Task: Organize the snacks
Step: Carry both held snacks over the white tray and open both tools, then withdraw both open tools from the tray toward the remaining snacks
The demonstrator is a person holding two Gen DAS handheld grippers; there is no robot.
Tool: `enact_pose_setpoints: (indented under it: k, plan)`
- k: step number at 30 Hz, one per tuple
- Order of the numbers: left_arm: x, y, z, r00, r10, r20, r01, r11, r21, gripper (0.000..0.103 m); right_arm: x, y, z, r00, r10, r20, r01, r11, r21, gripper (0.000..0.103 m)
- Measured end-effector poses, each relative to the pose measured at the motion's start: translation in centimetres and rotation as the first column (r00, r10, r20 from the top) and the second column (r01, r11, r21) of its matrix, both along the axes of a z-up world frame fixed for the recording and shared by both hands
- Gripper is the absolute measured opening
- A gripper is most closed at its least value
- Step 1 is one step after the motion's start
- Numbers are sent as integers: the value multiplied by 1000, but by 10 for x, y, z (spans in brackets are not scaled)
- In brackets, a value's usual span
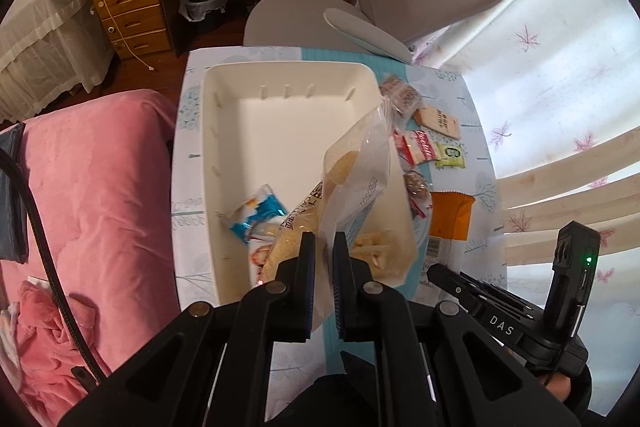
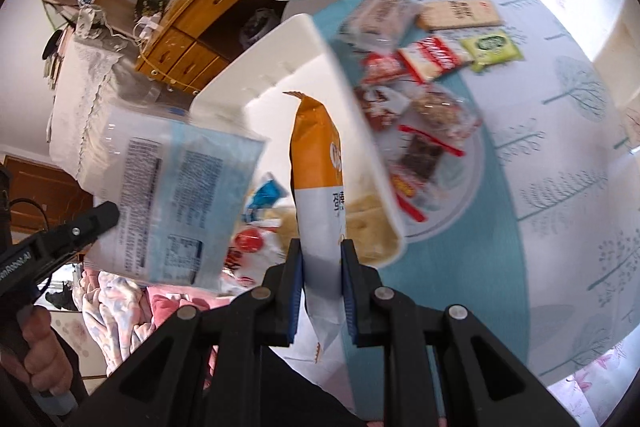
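1. Left two-finger black gripper (image 1: pixel 323 247): pinching the lower edge of a clear crinkly plastic bag of pale crackers (image 1: pixel 356 163), jaws closed on the film, bag rising up and away from the fingertips over the white rectangular plastic bin (image 1: pixel 224 75).
2. Right two-finger black gripper (image 2: pixel 322 255): clamping a tall orange-and-white foil snack pouch (image 2: pixel 318 163) near its white lower end, jaws tight on both faces.
3. Pouch's long axis: running straight out along the fingers, orange serrated top pointing forward over the bin's near corner.
4. Bin lying directly ahead of and below both sets of jaws; already holding a small blue-and-white wrapper (image 1: pixel 260 213) and other packets at the near end, far end bare.
5. Waiting on the pale blue tree-patterned tablecloth (image 1: pixel 476 131), to the right of the bin: a red-and-white wrapped bar (image 1: pixel 420 149), a small green packet (image 1: pixel 451 155), a tan flat box (image 1: pixel 438 123).
6. Judging both loads roughly equally near the bin; clear bag looking further over the interior, so likely first to drop.
7. Next call, probably: lowering and tipping each long package flat before parting the jaws, so neither ends up propped on the bin's wall.
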State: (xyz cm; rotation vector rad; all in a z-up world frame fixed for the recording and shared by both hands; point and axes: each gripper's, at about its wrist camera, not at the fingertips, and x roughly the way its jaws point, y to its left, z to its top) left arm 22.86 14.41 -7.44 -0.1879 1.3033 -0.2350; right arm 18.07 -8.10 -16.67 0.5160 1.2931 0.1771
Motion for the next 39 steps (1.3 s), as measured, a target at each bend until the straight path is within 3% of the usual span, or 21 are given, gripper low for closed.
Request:
enact_pose_setpoints:
  k: [7, 10, 11, 13, 17, 26, 30, 39]
  plan:
    - [-2, 26, -15, 999, 35, 8, -35, 999, -28, 6, 11, 39, 5, 997, 34, 66, -34, 999, -5, 21]
    - [-6, 33, -14, 998, 42, 37, -40, 997, -64, 30, 13, 47, 8, 995, 46, 89, -45, 999, -10, 25]
    - [-6, 34, -13, 998, 43, 40, -41, 997, -62, 37, 12, 48, 8, 995, 48, 90, -48, 999, -5, 32]
    - [-9, 33, -14, 999, 34, 43, -31, 998, -55, 39, 11, 50, 8, 994, 47, 94, -48, 999, 3, 40]
    - [-16, 28, -16, 998, 36, 52, -32, 998, -60, 48, 6, 47, 9, 995, 37, 94, -37, 999, -6, 41]
    - [-37, -9, -34, 999, -2, 34, 5, 998, -68, 60, -17, 16, 8, 997, -5, 81, 10, 998, -68, 47]
    - [-49, -34, -40, 999, -12, 40, 12, 1000, -6, 73, -28, -4, 3, 998, -32, 54, 36, 996, -78, 48]
    - [-64, -86, -39, 997, 0, 78, 0, 1000, 6, 73, -44, -58, -6, 999, -52, 13, 53, 988, -146, 48]
